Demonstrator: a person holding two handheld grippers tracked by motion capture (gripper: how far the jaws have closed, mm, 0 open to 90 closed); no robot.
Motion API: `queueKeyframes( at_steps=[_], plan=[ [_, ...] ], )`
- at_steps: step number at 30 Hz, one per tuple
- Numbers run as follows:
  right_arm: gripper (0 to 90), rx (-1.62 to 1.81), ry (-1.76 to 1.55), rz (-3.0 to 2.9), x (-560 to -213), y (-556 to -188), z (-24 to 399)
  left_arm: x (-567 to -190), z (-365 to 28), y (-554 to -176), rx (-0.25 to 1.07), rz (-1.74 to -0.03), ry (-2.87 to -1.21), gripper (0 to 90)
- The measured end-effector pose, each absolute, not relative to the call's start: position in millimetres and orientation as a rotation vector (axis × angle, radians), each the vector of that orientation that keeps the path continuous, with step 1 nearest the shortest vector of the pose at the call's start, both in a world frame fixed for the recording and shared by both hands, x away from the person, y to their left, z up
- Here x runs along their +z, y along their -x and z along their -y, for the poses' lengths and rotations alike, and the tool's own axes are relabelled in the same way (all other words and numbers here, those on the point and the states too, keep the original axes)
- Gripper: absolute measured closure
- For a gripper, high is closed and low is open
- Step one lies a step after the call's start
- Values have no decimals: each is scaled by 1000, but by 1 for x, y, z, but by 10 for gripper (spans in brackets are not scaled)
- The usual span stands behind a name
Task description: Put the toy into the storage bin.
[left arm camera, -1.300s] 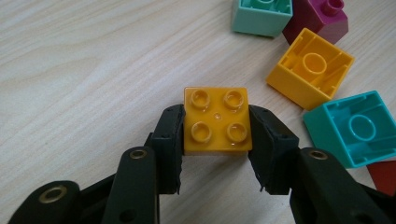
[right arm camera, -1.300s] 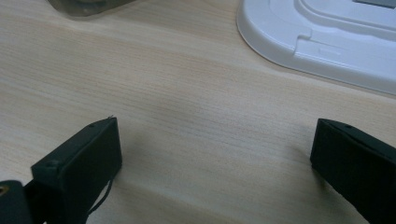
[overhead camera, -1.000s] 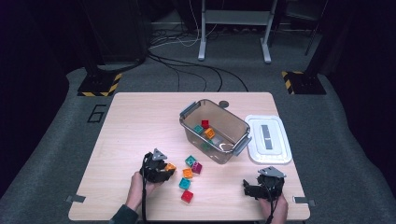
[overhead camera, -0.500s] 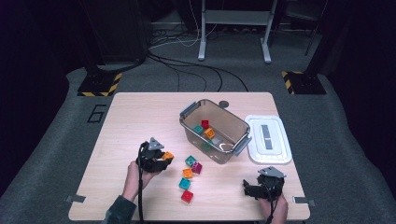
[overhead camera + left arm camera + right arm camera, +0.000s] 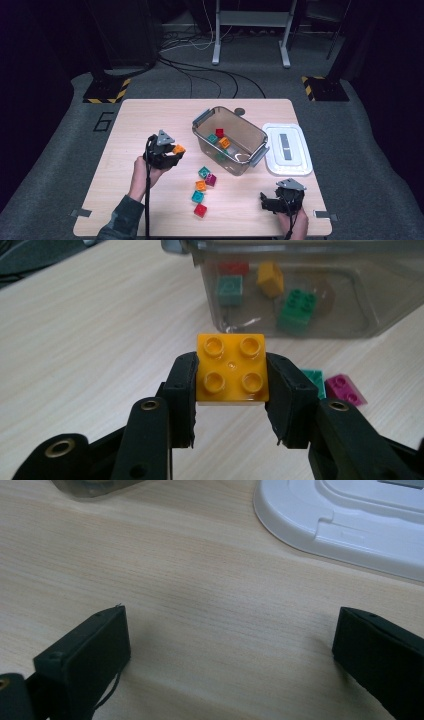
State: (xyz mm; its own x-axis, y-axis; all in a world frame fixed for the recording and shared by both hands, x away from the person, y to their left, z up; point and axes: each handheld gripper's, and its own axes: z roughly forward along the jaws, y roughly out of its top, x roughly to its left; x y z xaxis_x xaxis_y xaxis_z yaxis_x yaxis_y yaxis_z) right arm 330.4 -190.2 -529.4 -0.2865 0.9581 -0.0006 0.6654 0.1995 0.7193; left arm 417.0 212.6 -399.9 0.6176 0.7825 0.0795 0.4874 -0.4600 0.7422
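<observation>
Toward the table's (image 5: 130, 120) left edge, left claw (image 5: 176, 151) clamped on a yellow-orange brick (image 5: 231, 369), studs up, lifted off the wood and aimed at the clear bin (image 5: 252, 145). Near the front right corner, right claw (image 5: 267, 202) resting low, jaws spread wide, nothing between them. Inside the bin, mid-table: 4 bricks at least, red (image 5: 219, 133), orange (image 5: 224, 143), teal (image 5: 212, 138), green (image 5: 296, 310). Left on the wood between bin and front edge: 5 loose bricks, teal (image 5: 204, 172), magenta (image 5: 210, 180), orange (image 5: 200, 186), teal (image 5: 197, 196), red (image 5: 200, 210). White lid (image 5: 287, 149) off, flat beside the bin toward the right edge. Roughly half done by this count: held brick to drop in, 5 more to fetch, lid perhaps last.
</observation>
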Motion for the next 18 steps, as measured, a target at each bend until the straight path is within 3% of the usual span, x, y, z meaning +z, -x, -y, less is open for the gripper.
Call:
queueKeyframes(
  at_steps=[18],
  plan=[
    [9, 860, -1509, -2027, -529, -330, 190, -339, -179, -461, 655, -904, -2124, 583]
  ],
)
